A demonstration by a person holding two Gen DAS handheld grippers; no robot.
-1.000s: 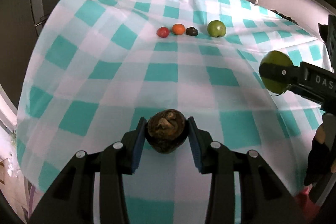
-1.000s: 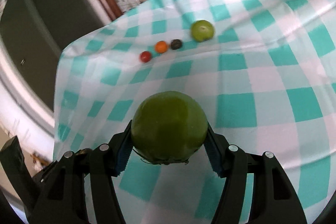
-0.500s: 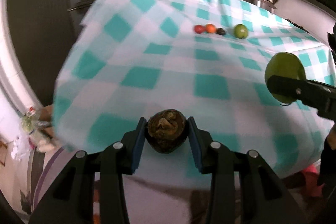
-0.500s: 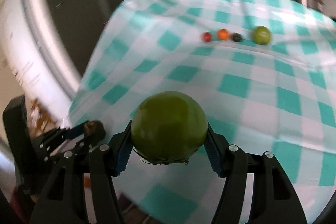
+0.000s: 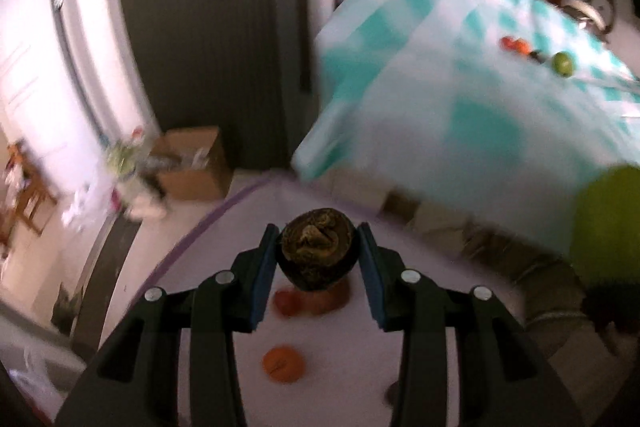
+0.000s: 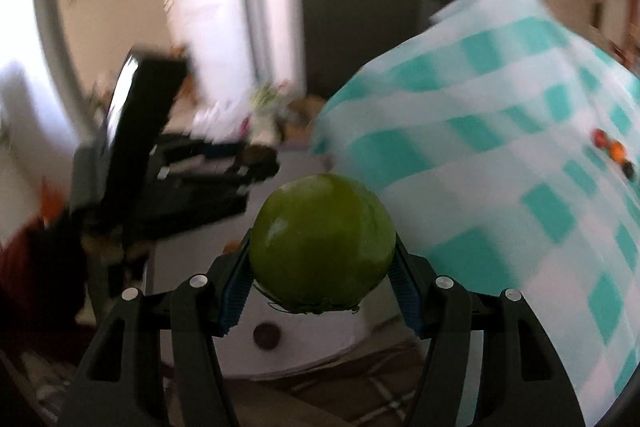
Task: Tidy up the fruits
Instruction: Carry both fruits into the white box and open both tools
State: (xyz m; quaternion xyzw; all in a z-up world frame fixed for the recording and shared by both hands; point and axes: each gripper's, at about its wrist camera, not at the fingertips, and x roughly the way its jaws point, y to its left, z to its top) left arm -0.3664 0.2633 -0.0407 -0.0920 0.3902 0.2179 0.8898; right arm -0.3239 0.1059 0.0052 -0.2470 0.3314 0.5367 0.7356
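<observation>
Nearest, the left gripper (image 5: 319, 255) is clenched on a dark brown wrinkled fruit (image 5: 318, 254); the right gripper (image 6: 322, 269) grasps a large green fruit (image 6: 322, 241). Below both lies a pale, lavender-white surface (image 5: 352, 359) carrying an orange fruit (image 5: 283, 363), a red fruit (image 5: 287, 303) and a dark round item (image 6: 267, 335), identity unclear. Beyond stands the teal-checked tablecloth (image 5: 472, 115), heavily motion-blurred, bearing a far row of small fruits (image 5: 536, 55). A cardboard box (image 5: 192, 163) sits by the grey wall; surrounding clutter is indistinct.
</observation>
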